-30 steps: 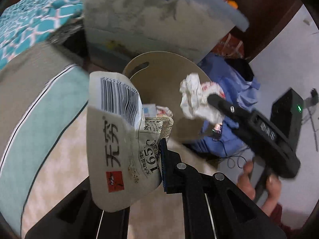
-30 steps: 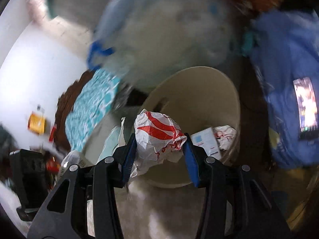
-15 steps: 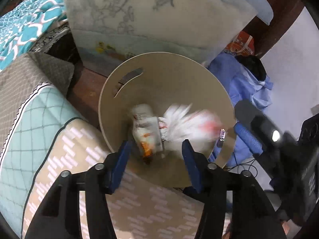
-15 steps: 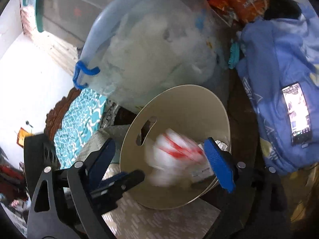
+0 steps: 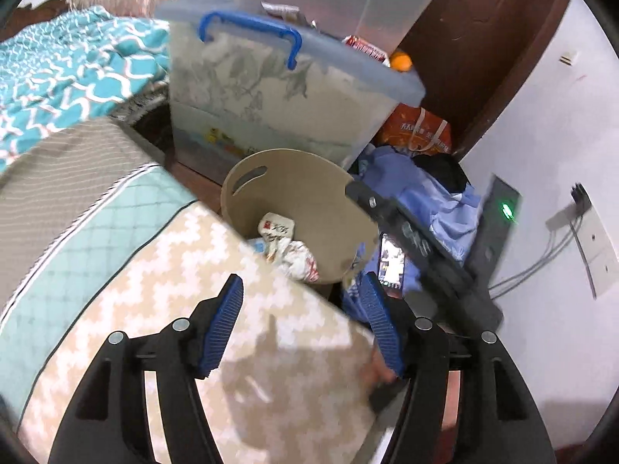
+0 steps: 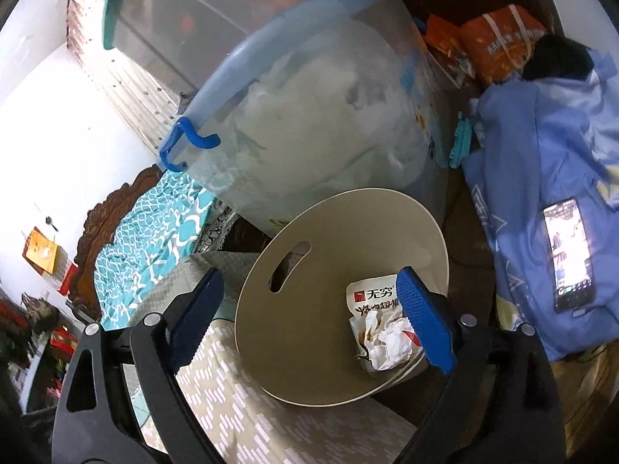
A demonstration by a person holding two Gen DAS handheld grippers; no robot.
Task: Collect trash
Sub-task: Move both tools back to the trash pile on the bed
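Note:
A beige bin [image 5: 294, 178] stands on the floor beside the bed. Inside it lie a white snack wrapper [image 5: 275, 228] with a red square and a crumpled red-and-white paper [image 5: 298, 265]. My left gripper [image 5: 301, 282] hovers over the bed's edge, short of the bin; its jaws are opening and nothing is between them. My right gripper [image 6: 309, 274] hangs over the bin [image 6: 301, 340], open and empty. Below its right pad lie the wrapper [image 6: 371, 294] and the paper [image 6: 390, 342]. One of its black fingers [image 5: 371, 203] reaches over the bin's rim in the left wrist view.
A clear storage box [image 5: 271, 89] with blue handles stands behind the bin. The patterned mattress [image 5: 154, 290] fills the near left, with a teal blanket [image 5: 69, 69] beyond. Blue clothes [image 6: 541, 154] with a lit phone [image 6: 568, 255] lie right of the bin, next to an orange bag [image 5: 418, 131].
Both grippers opened and let go. The wrapper and the crumpled paper dropped into the bin. The left gripper drew back and up over the bed.

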